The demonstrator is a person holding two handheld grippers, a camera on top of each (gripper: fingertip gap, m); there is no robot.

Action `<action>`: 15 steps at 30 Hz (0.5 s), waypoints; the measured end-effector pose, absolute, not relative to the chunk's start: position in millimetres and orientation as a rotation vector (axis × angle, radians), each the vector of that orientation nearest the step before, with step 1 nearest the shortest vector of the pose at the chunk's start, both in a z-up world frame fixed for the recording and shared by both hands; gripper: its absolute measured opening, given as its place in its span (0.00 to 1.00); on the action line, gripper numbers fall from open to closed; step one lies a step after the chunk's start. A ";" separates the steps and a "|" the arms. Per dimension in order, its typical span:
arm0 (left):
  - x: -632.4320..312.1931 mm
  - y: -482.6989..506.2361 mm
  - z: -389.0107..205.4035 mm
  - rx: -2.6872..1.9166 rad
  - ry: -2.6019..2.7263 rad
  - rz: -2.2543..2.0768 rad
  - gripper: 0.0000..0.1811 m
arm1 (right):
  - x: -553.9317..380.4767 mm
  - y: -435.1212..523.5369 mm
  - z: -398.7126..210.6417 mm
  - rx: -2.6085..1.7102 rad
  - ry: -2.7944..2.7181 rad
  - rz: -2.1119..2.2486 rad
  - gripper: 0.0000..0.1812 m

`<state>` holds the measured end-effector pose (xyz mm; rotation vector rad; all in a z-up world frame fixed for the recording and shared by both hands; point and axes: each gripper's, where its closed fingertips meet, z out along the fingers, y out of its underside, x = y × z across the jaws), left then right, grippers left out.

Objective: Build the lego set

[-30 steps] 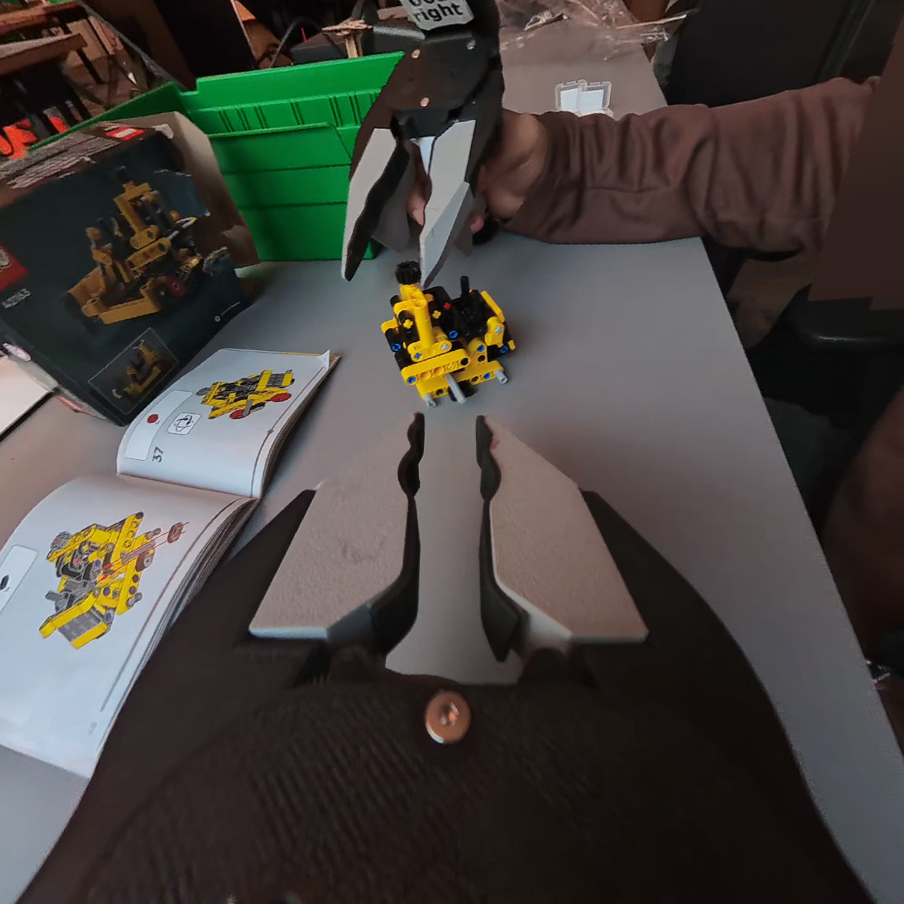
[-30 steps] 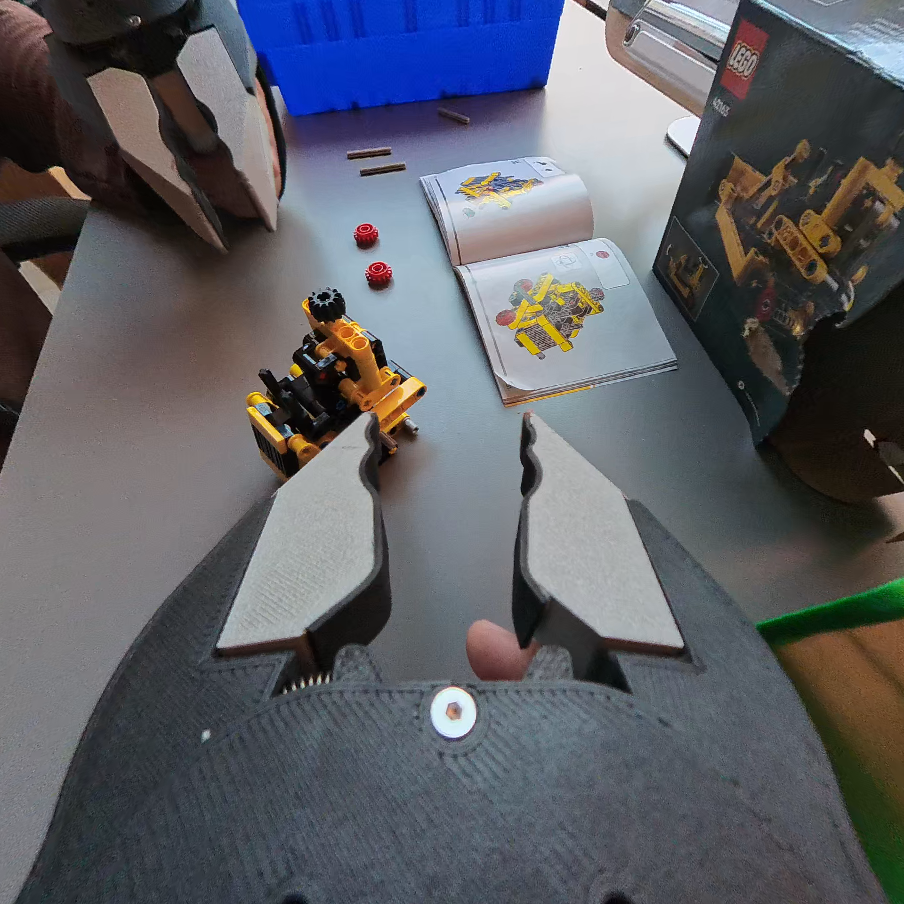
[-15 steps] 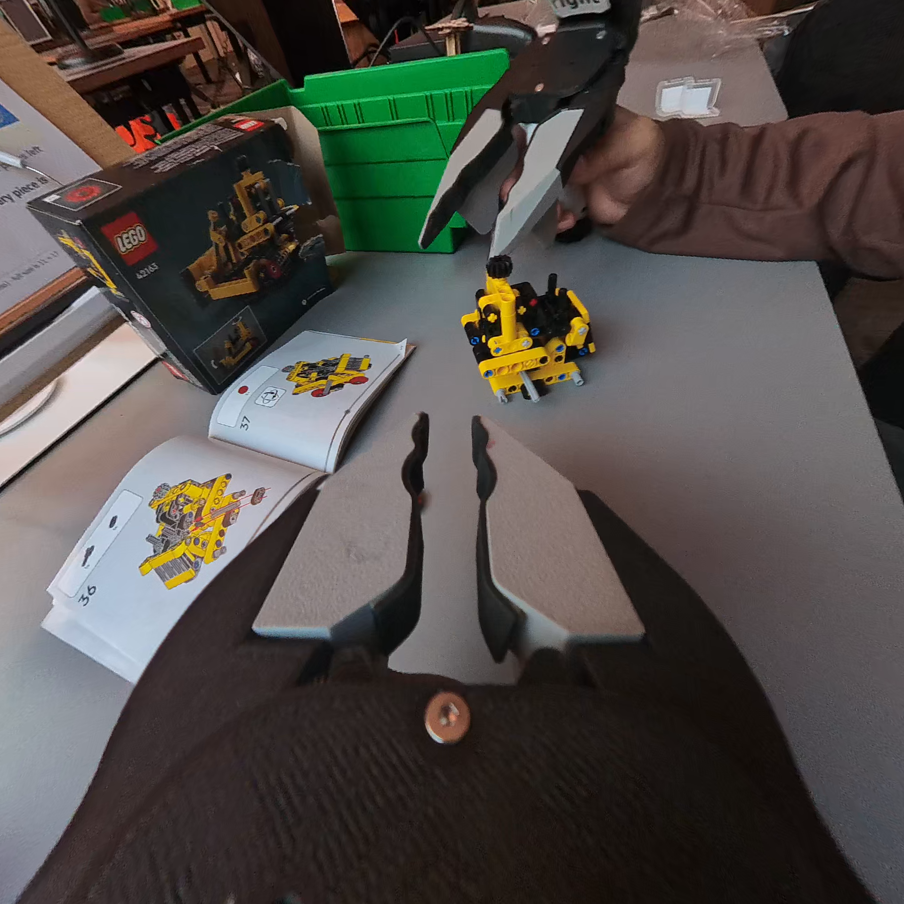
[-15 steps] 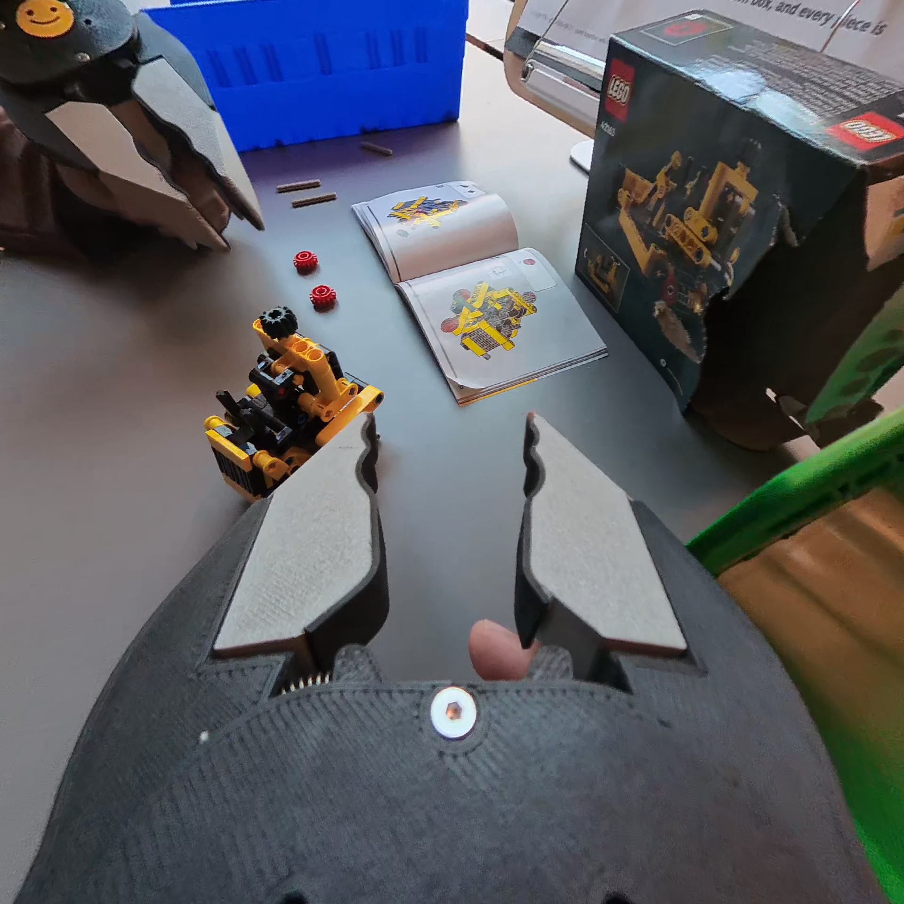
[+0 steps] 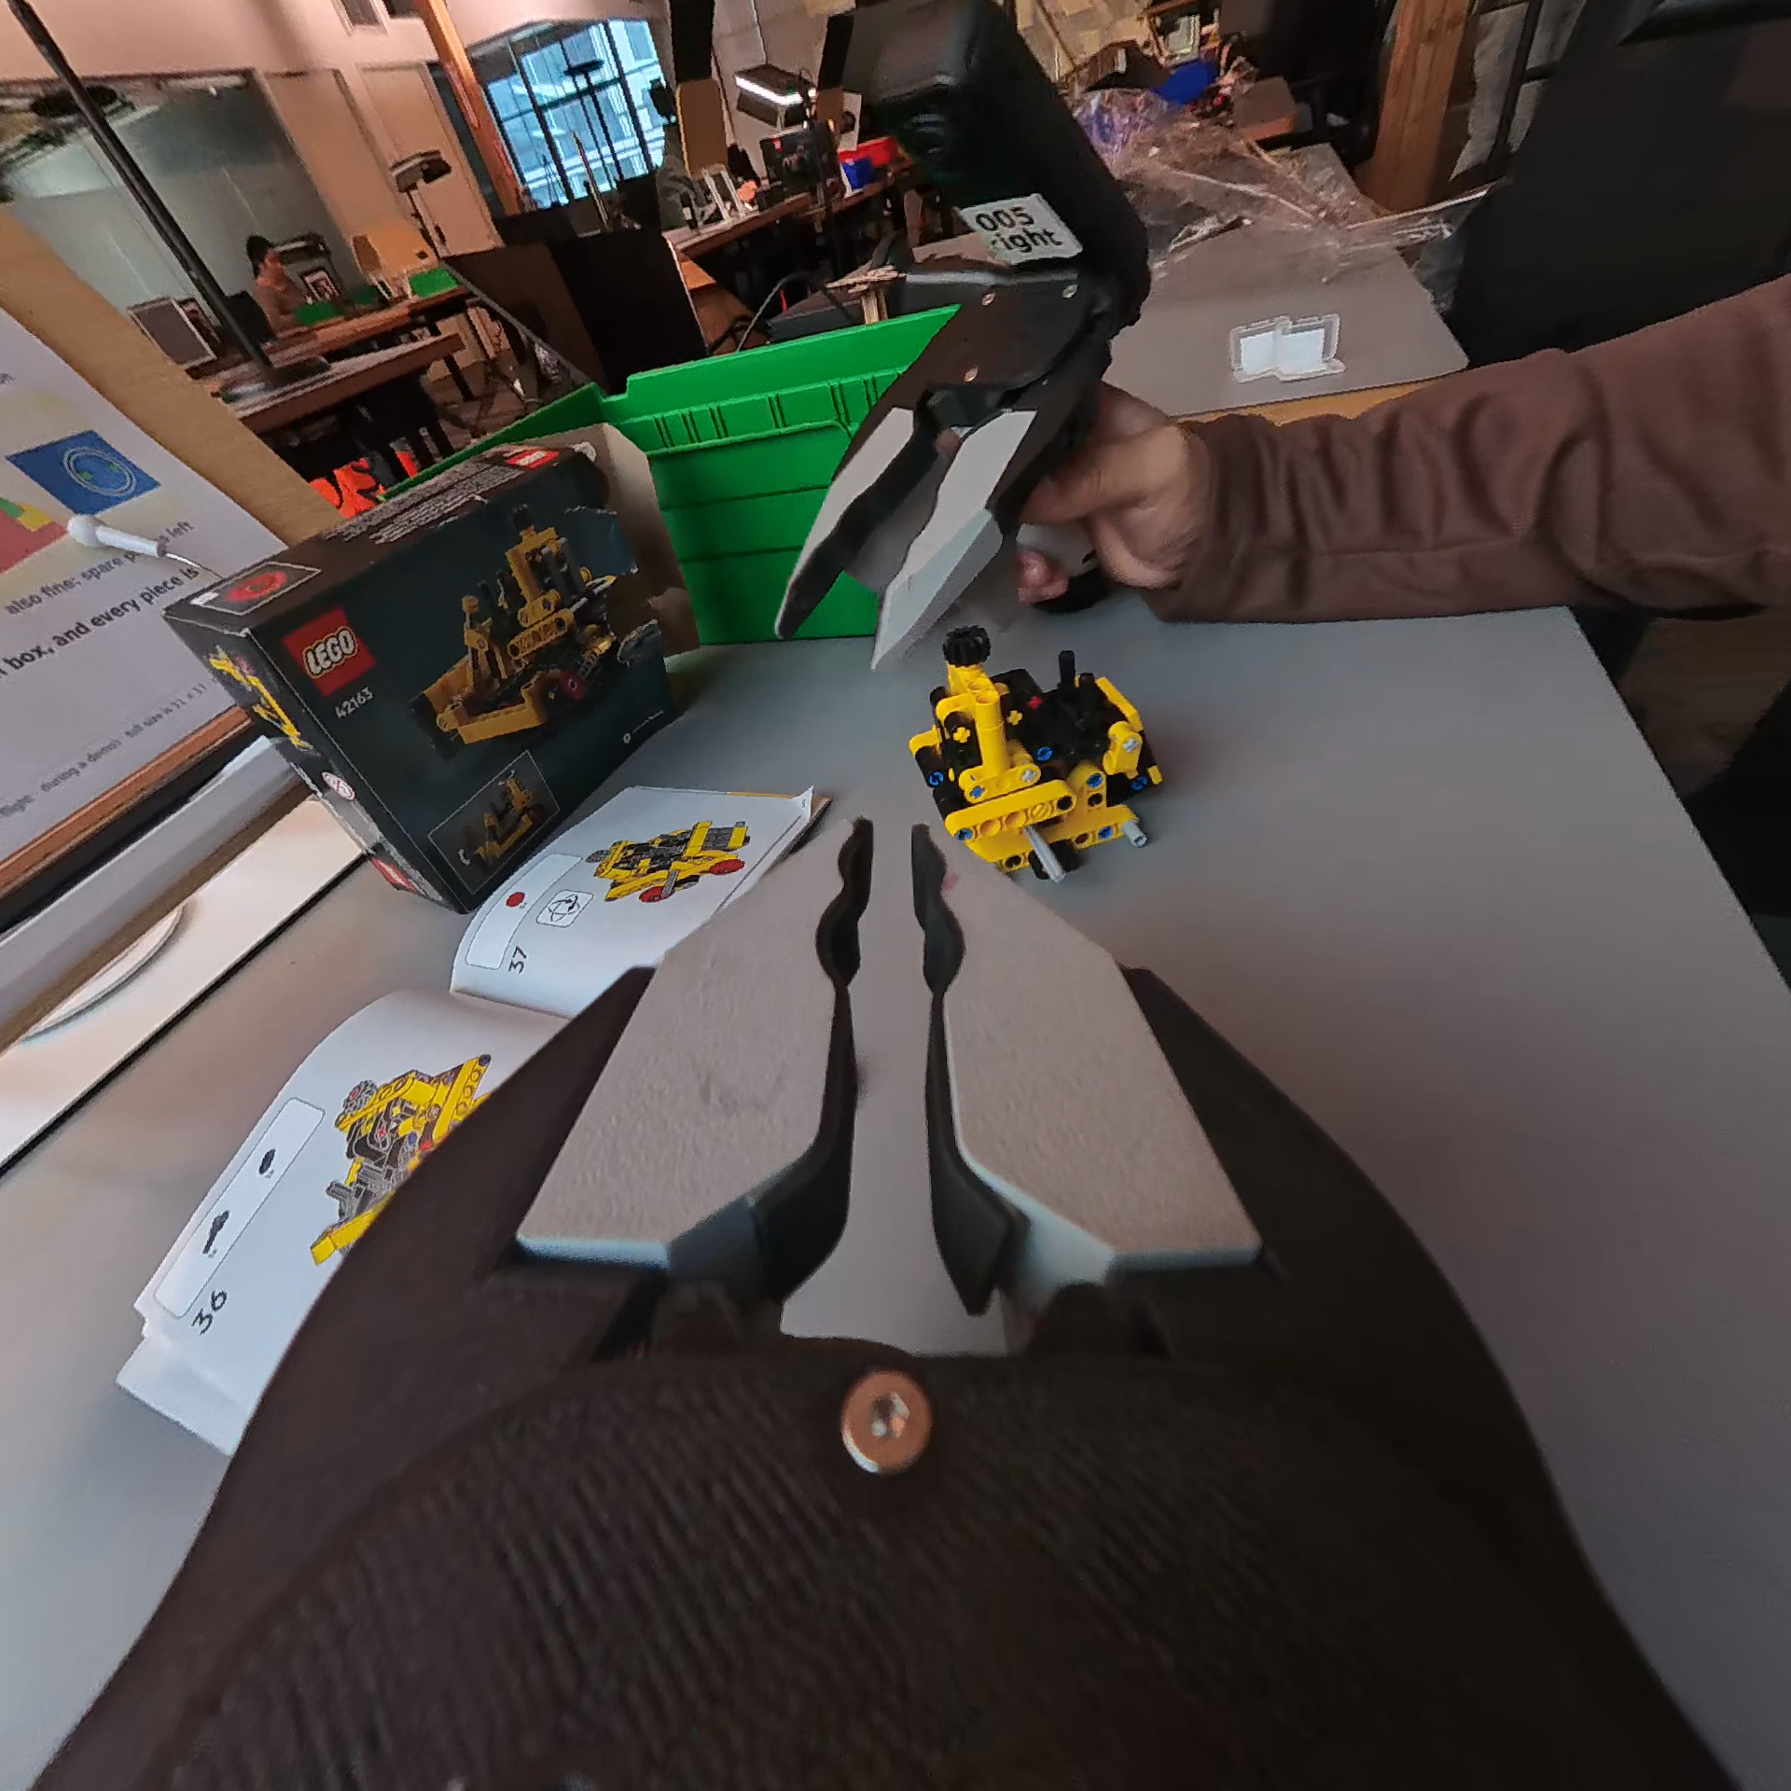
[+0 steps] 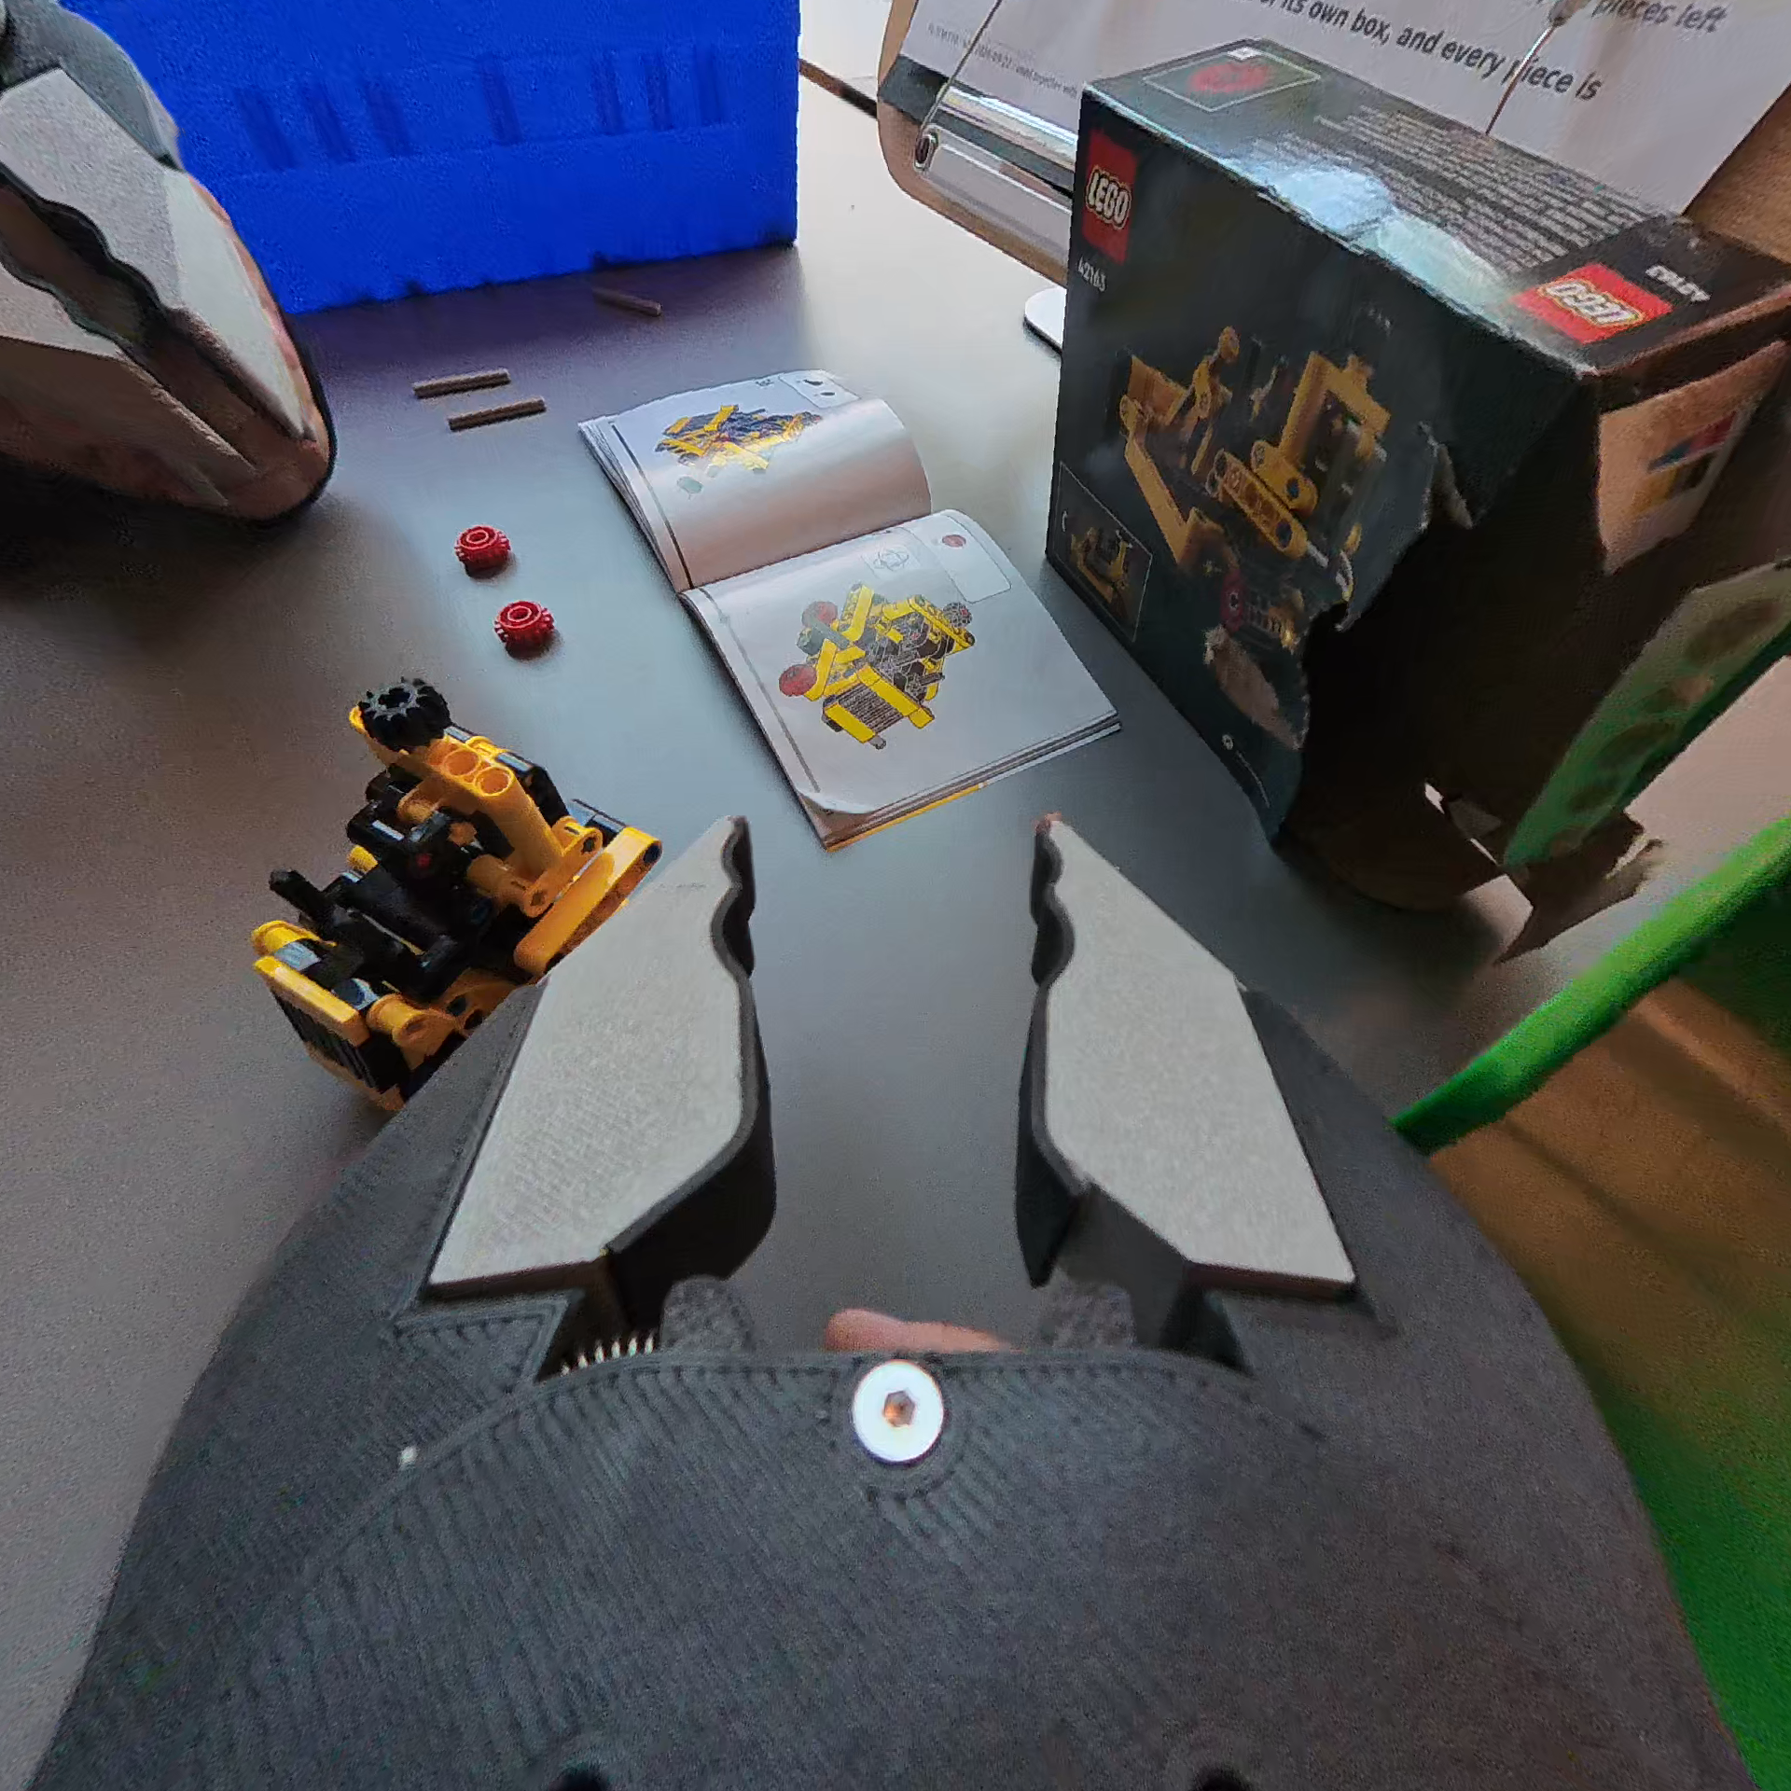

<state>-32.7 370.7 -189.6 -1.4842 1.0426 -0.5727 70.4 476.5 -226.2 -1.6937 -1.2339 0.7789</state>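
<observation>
The partly built yellow and black lego model (image 5: 1037, 766) stands on the grey table, with a black gear (image 5: 964, 644) on top. My left gripper (image 5: 887, 833) is empty, its jaws a narrow gap apart, just short of the model. My right gripper (image 6: 892, 833) is open and empty, with the model (image 6: 436, 892) to the left of its left finger. In the left wrist view the right gripper (image 5: 833, 644) hangs above and behind the model. Two red gears (image 6: 523, 625) lie on the table beyond the model.
An open instruction booklet (image 6: 853, 601) lies beside the lego box (image 6: 1308, 436). A blue bin (image 6: 465, 145) stands at the far end with short dark axles (image 6: 460, 383) in front. A green bin (image 5: 775, 455) stands behind the box. The left gripper (image 6: 305, 480) shows at top left.
The left gripper's jaws have narrowed and it has drawn back to the left. The right gripper has lifted and swung right, away from the model. The model has not moved.
</observation>
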 end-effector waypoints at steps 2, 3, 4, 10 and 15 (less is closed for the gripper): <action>-30.2 370.4 -188.2 -1.465 1.048 -0.570 0.02 | 64.7 478.6 -224.0 -1.669 -1.241 0.776 0.27; -28.5 369.8 -187.8 -1.456 1.055 -0.575 0.01 | 61.7 479.9 -223.2 -1.657 -1.244 0.767 0.26; -27.3 369.4 -187.8 -1.454 1.060 -0.580 0.01 | 58.8 481.4 -222.8 -1.648 -1.246 0.750 0.26; -24.2 367.9 -184.5 -1.435 1.052 -0.604 0.00 | 50.0 484.1 -227.8 -1.641 -1.280 0.659 0.30; -23.5 367.3 -185.3 -1.441 1.060 -0.620 0.00 | 53.4 483.8 -226.6 -1.643 -1.263 0.655 0.30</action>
